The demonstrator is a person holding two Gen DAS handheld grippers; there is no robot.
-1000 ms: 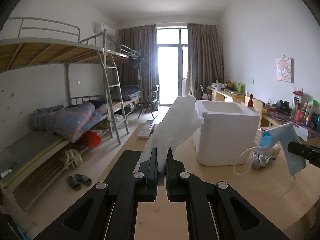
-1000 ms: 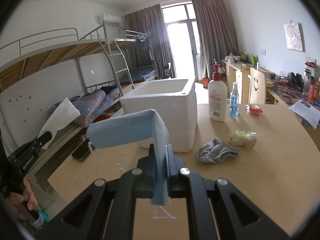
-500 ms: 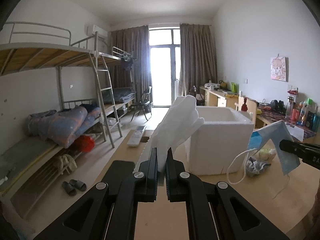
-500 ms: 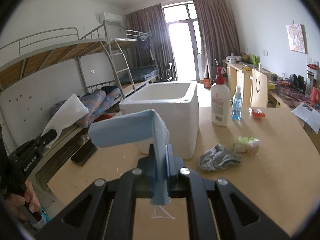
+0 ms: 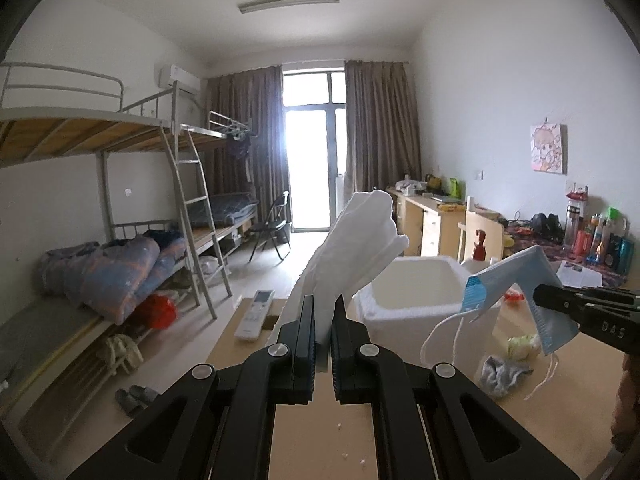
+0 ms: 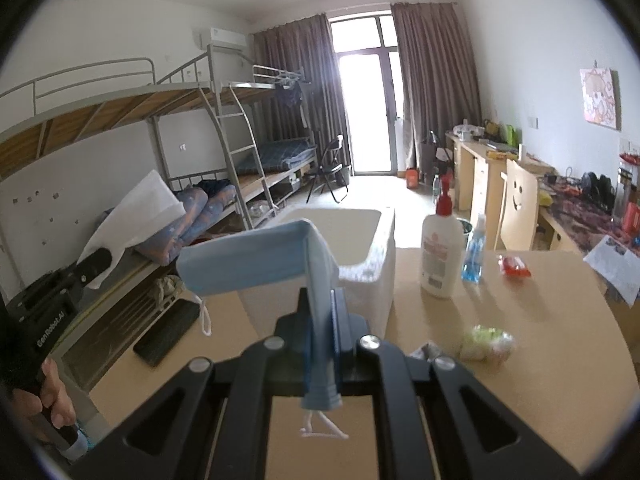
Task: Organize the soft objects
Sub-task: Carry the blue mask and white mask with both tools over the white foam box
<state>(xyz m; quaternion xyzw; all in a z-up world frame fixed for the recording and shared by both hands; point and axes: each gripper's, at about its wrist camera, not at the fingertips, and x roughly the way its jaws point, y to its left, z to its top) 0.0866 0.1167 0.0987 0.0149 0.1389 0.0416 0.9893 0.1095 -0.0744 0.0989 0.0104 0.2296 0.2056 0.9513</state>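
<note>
My left gripper (image 5: 322, 312) is shut on a white folded tissue (image 5: 356, 240) that sticks up above the table. My right gripper (image 6: 322, 308) is shut on a blue face mask (image 6: 256, 260), folded over, its ear loops dangling. Both hang near a white foam box (image 5: 416, 292) (image 6: 360, 240) whose top is open. The mask (image 5: 516, 280) and the right gripper's tip (image 5: 556, 300) show at the right of the left wrist view; the tissue (image 6: 140, 212) and the left gripper (image 6: 92, 264) show at the left of the right wrist view. A grey cloth (image 5: 502, 372) and a pale green bundle (image 6: 486, 342) lie on the table.
On the wooden table (image 6: 520, 360) stand a white pump bottle (image 6: 440, 256) and a small blue bottle (image 6: 474, 256), with a red packet (image 6: 514, 266) beyond. A remote (image 5: 256, 314) and a black keyboard (image 6: 168, 332) lie by the left edge. Bunk beds (image 5: 120, 240) line the left wall.
Both grippers have risen with their loads, so the foam box now sits lower in both views and its open inside shows. The grips are unchanged.
</note>
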